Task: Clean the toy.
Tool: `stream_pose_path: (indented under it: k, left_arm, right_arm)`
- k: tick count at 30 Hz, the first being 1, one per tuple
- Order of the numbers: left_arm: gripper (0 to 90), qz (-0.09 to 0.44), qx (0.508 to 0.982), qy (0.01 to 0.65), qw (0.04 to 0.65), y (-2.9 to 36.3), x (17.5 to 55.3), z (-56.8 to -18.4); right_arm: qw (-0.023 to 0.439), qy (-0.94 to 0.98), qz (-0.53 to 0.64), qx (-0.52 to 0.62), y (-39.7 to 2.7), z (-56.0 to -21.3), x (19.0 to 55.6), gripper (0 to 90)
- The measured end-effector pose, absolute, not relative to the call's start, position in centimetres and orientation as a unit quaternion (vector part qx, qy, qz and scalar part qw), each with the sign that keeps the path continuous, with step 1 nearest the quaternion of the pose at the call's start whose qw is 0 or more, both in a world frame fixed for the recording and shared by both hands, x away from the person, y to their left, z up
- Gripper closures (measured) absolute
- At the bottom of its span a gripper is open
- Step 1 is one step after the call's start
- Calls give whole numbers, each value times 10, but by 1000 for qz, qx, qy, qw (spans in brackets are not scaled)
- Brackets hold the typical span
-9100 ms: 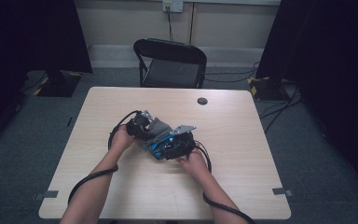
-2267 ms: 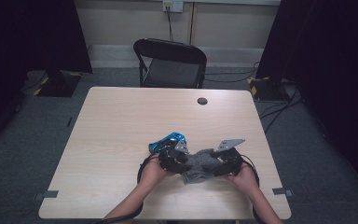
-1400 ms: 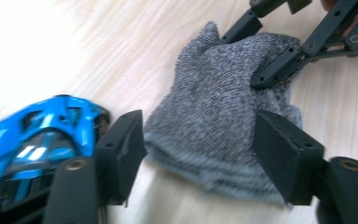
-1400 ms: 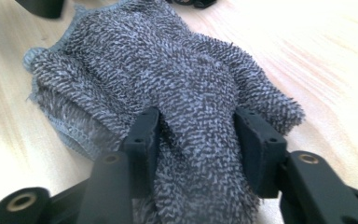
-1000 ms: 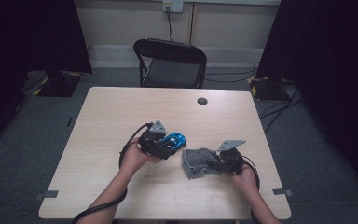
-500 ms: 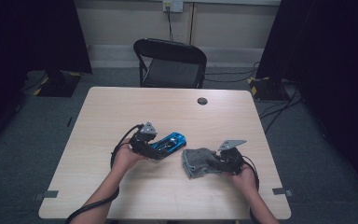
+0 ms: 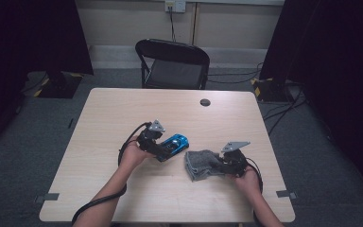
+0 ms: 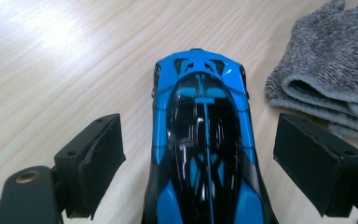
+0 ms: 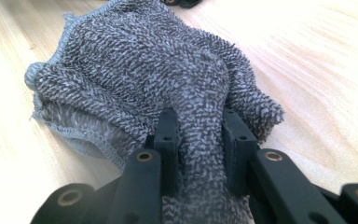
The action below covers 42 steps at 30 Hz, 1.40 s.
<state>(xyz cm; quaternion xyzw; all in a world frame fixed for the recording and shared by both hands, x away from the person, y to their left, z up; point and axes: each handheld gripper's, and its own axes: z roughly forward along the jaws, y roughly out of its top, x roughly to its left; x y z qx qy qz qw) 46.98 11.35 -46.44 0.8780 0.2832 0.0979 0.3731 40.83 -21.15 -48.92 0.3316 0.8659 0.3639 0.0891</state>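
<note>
A blue and black toy car (image 7: 176,143) (image 8: 200,140) rests on the wooden table (image 7: 123,109), left of centre. My left gripper (image 7: 168,148) (image 8: 200,135) is open and straddles the car, with a gap between each pad and the car's sides. Just right of the car lies a crumpled grey terry cloth (image 7: 200,163) (image 8: 335,70) (image 9: 144,60). My right gripper (image 7: 220,165) (image 9: 200,121) is shut on a fold of that cloth, which bunches up between the two jaws.
A small black round disc (image 7: 204,102) lies near the table's far edge. A black folding chair (image 7: 172,64) stands beyond the table. Cables trail from both grippers over the near table edge.
The left gripper has taken the blue car left, away from the cloth, and brought it down onto the table. The right gripper and the cloth have kept their place.
</note>
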Motion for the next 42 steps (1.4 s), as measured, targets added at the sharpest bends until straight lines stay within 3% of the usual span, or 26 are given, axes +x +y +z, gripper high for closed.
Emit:
stream_pose_path:
  k: [17,36,42]
  left_arm:
    - [156,80,905,279,310,93,483,-483]
    - [142,77,911,274,299,87,482,-490]
    - [257,78,907,286,299,86,481,-488]
  right_arm:
    - [89,866,363,332,-211,-489,408,716]
    - [91,865,364,334,-211,-489,408,716]
    - [90,865,364,334,-211,-489,408,715]
